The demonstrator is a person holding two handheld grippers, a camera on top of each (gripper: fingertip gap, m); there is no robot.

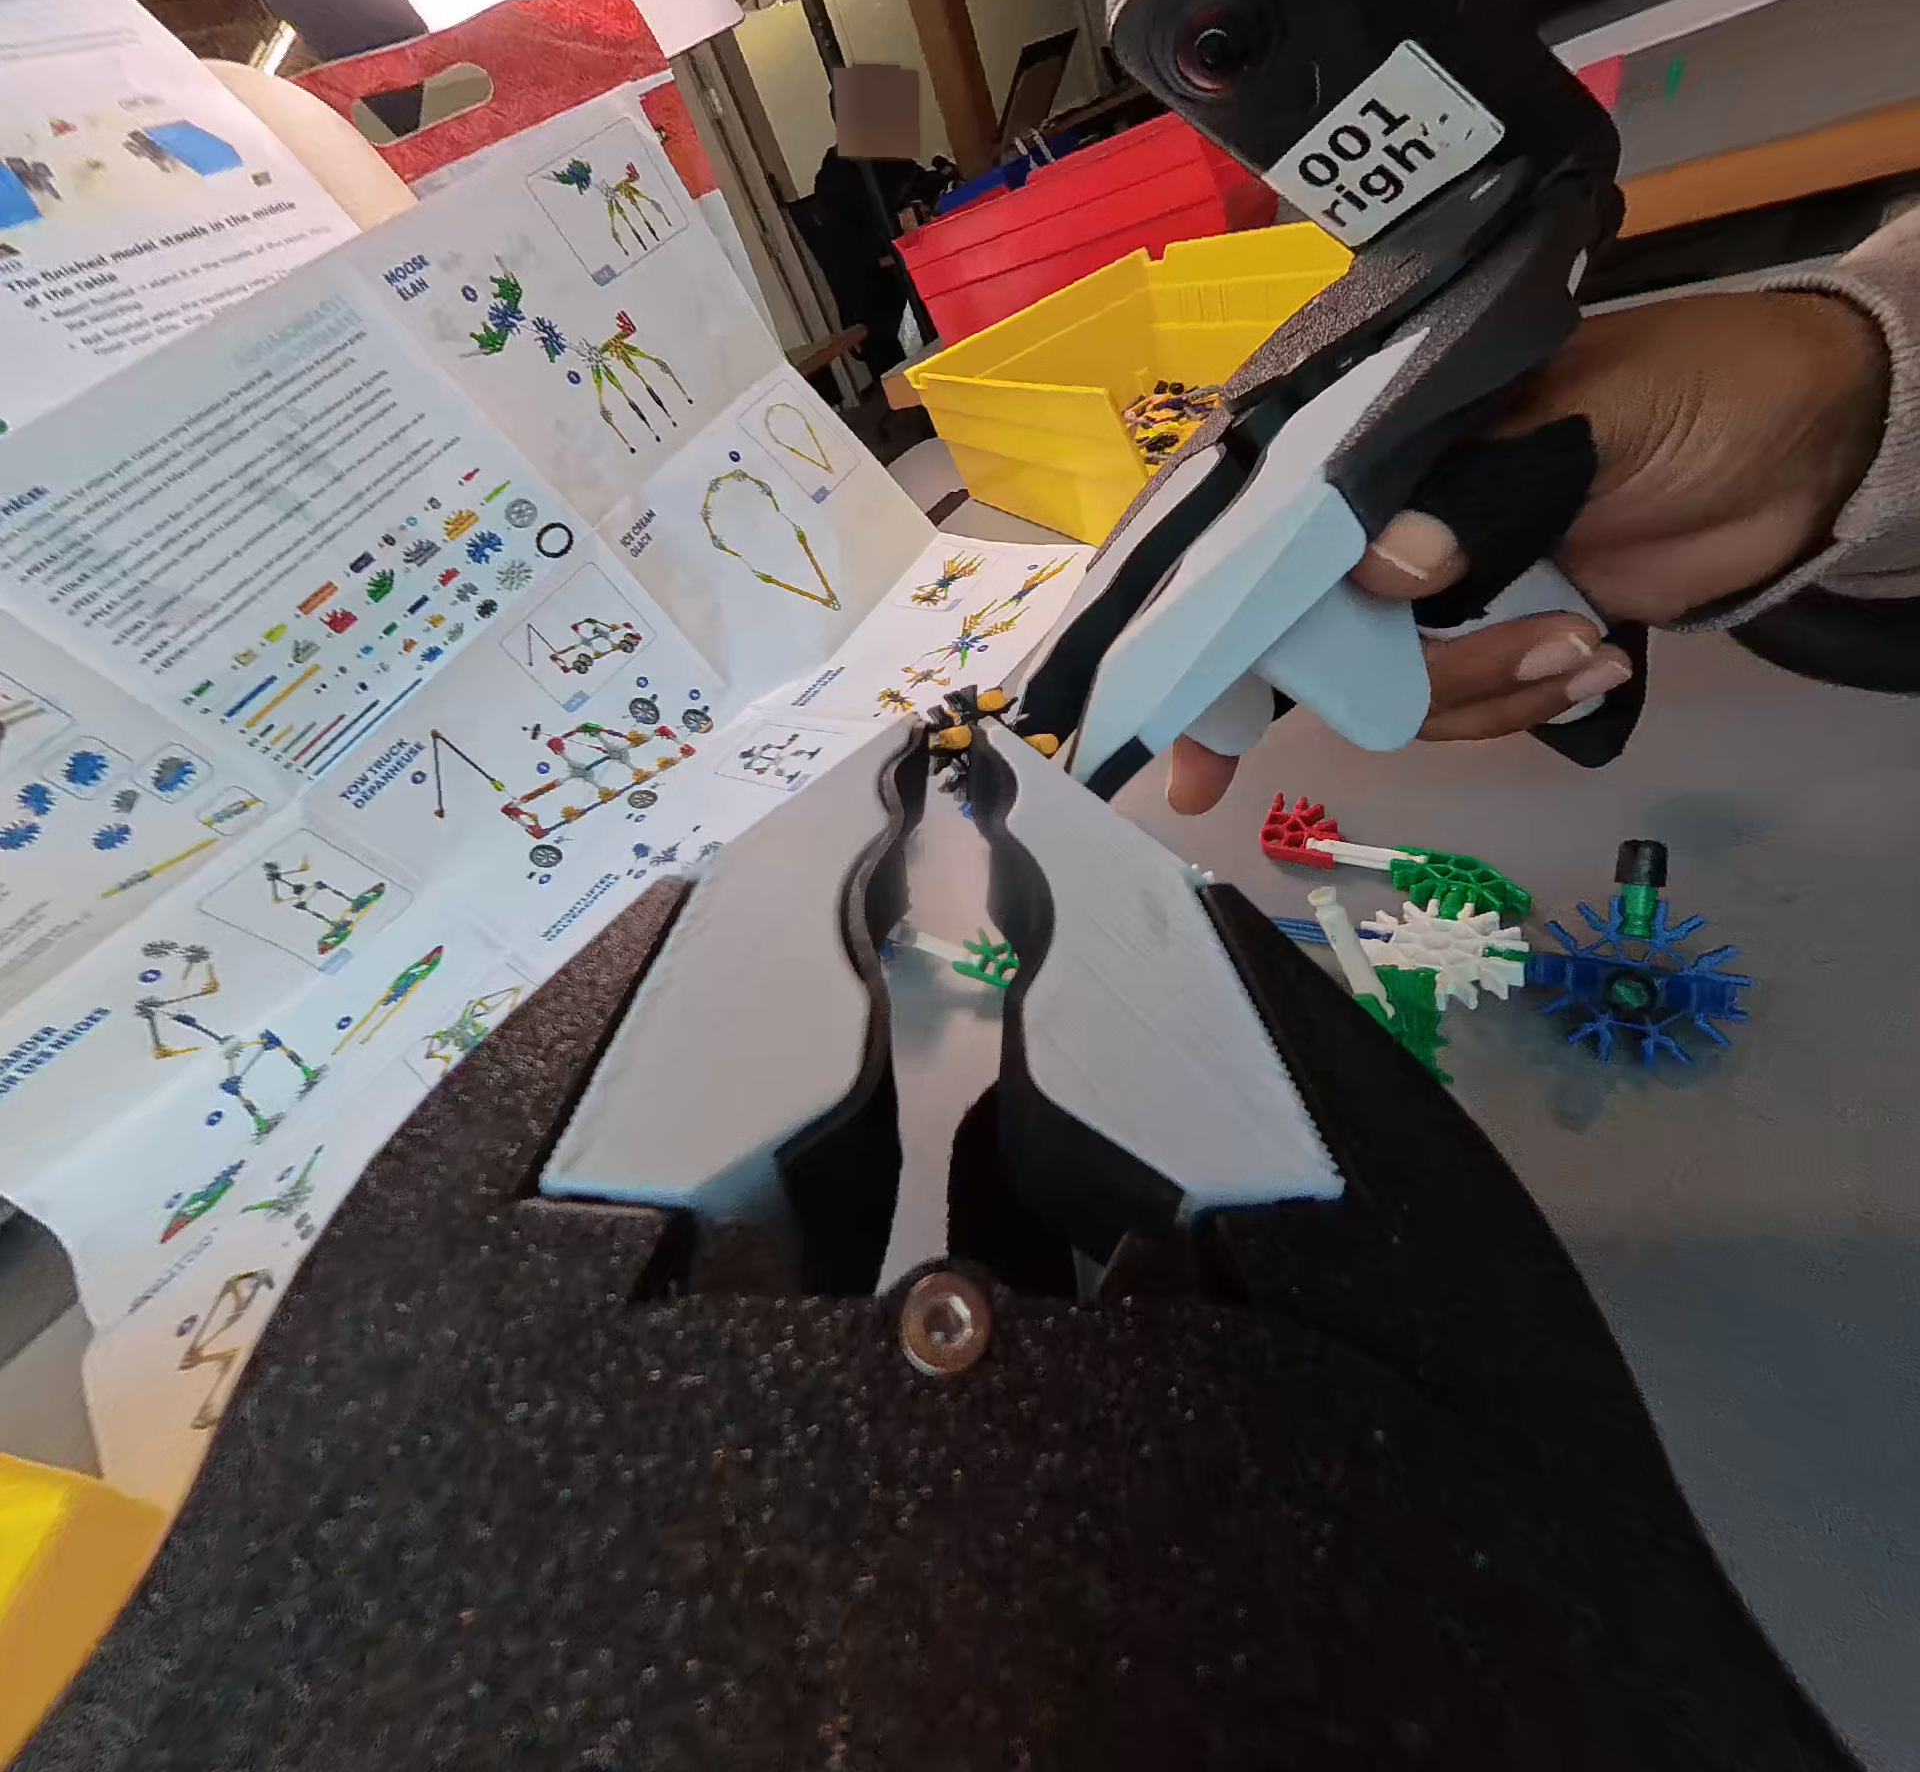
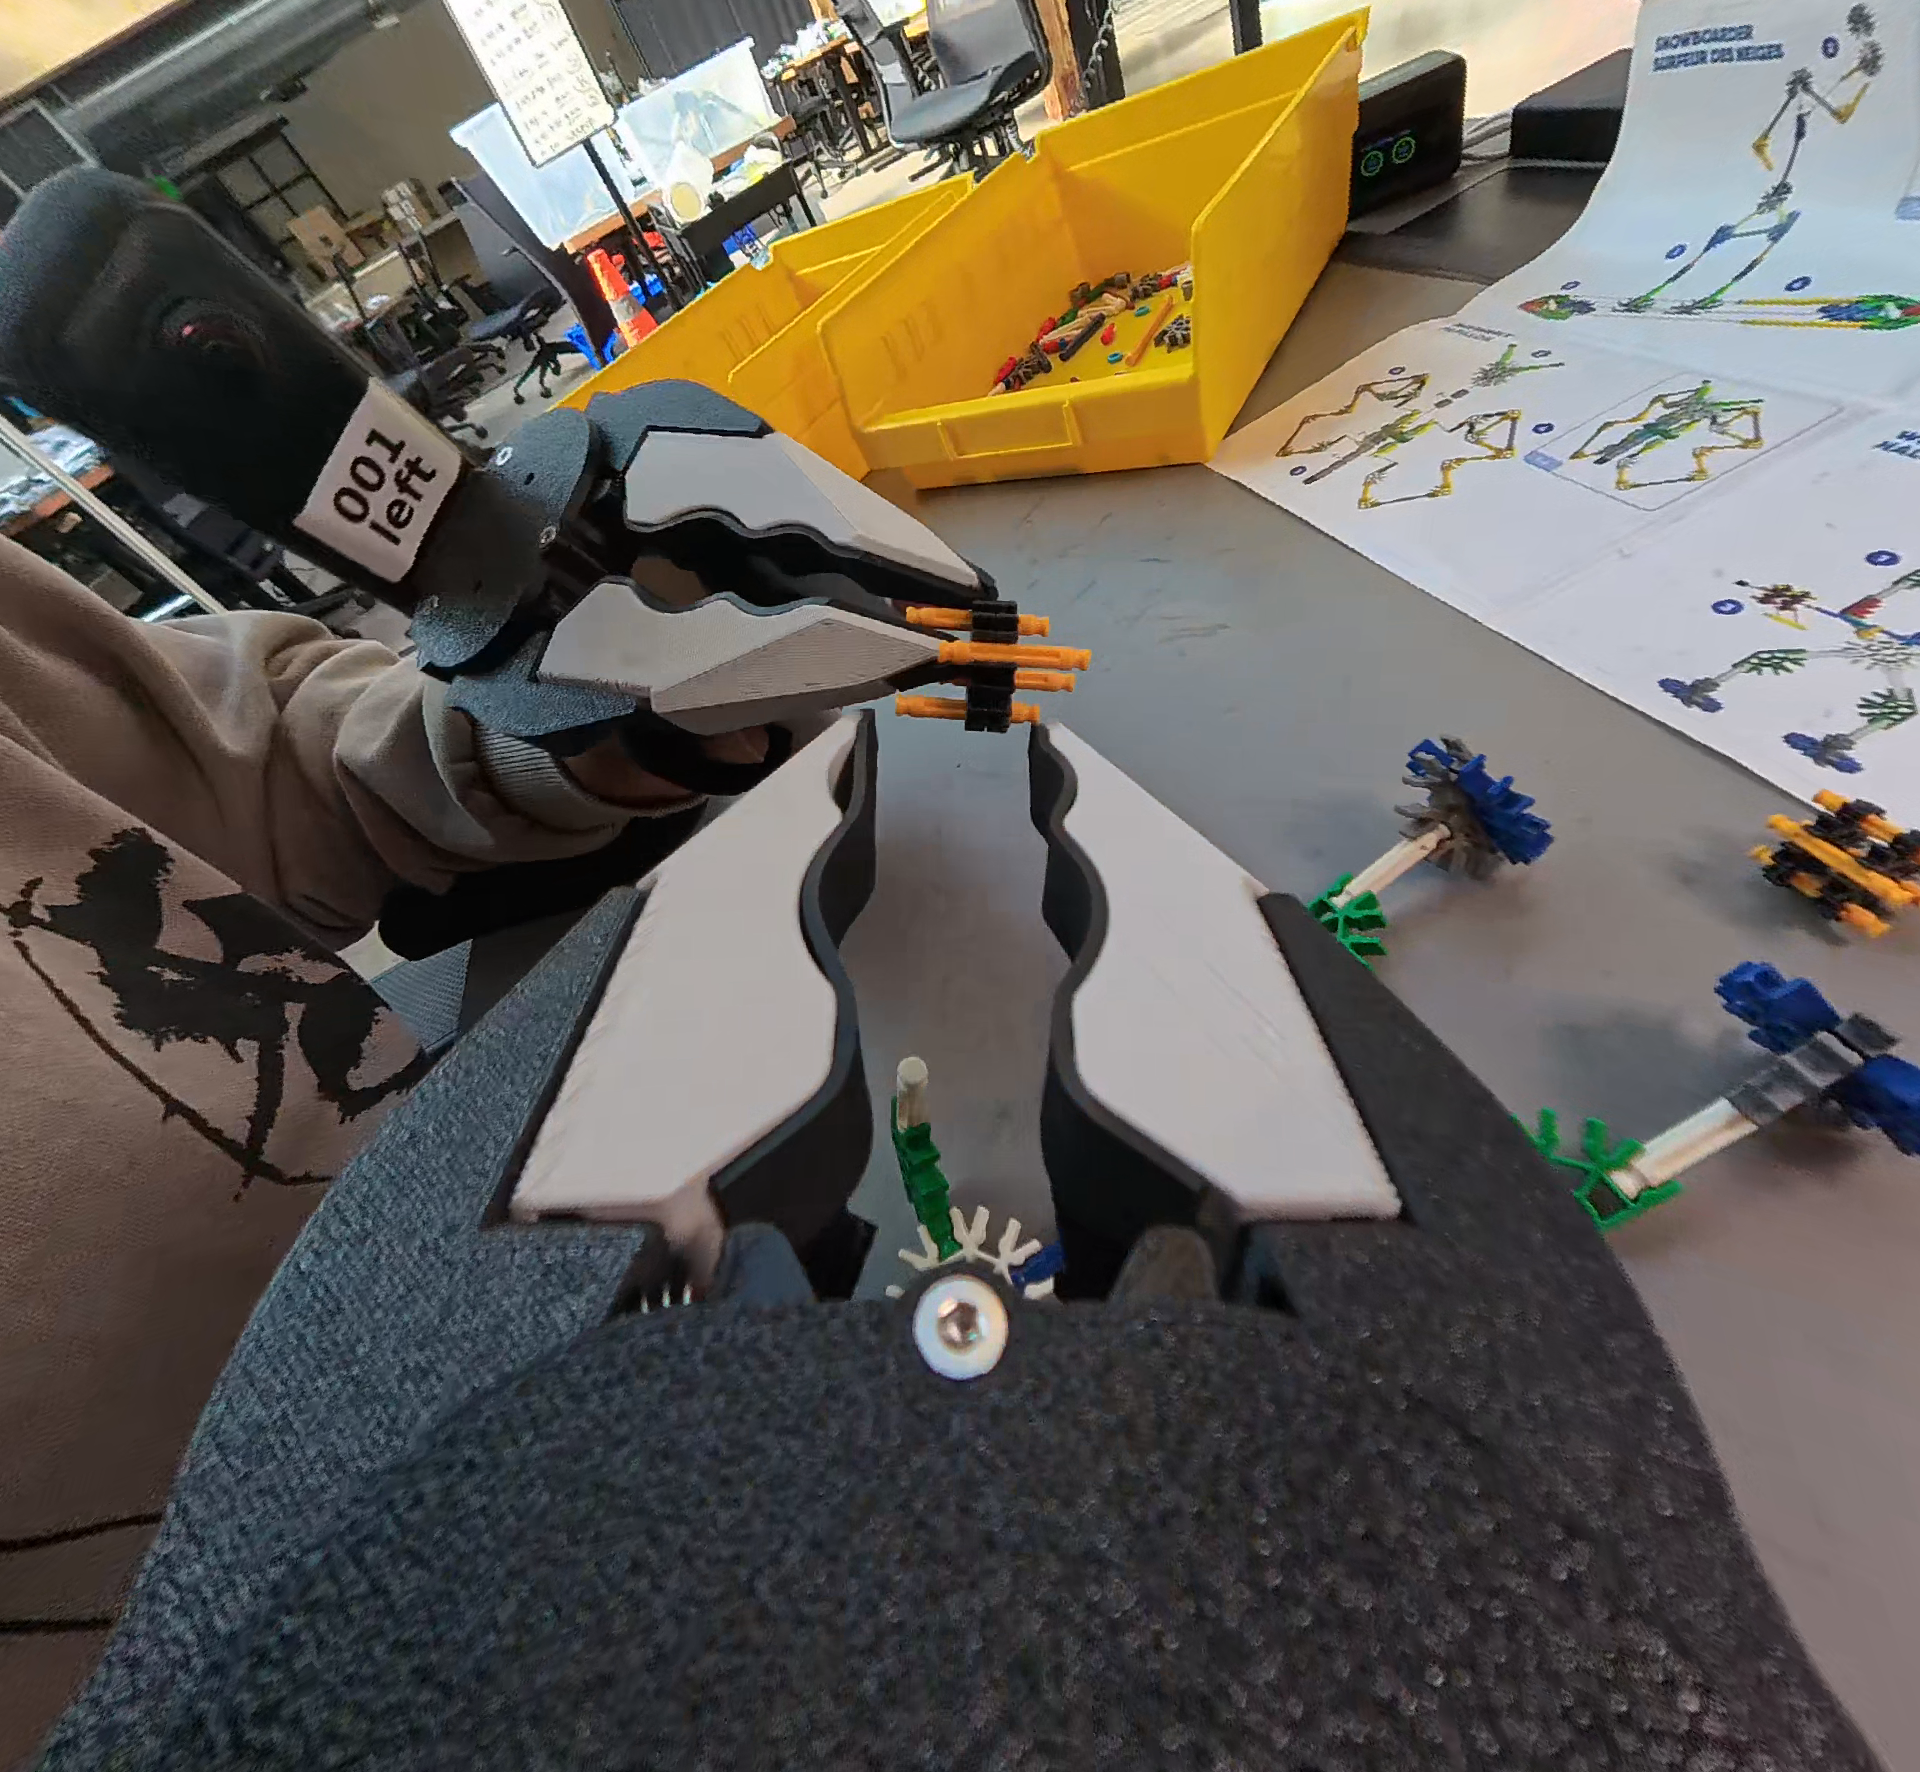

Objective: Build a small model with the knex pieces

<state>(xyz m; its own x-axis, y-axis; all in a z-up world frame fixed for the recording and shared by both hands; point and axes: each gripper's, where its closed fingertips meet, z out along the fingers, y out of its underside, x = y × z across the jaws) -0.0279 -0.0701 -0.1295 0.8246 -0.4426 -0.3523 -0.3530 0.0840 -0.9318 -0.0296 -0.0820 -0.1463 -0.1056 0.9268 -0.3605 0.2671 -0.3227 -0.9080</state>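
While I look along my left gripper in the left wrist view, its fingers are drawn nearly together at the tips, clamping a small yellow-and-black rod assembly held up off the grey table. Just to its right, almost touching it, are the tips of my right gripper, gripped by a hand; from here I cannot tell how wide that one stands. To the left a folded instruction sheet stands propped up. On the table at right lie a red-and-green connector piece and, nearer, a white, green and blue snowflake cluster. Far off sits a yellow bin with small parts inside, red bins behind it.

Through the right wrist view, my right gripper is spread wide with nothing between its fingers, their tips just below the assembly. My left gripper comes in from the left, pinching the yellow-and-black rod assembly by one end; its orange-yellow rods run sideways through black clips. Beyond lies a yellow bin holding loose pieces. At right the instruction sheet lies over the table, and near it rest a grey-and-blue wheel on a white rod, another yellow-and-black bundle and a blue-and-grey piece on a green connector.
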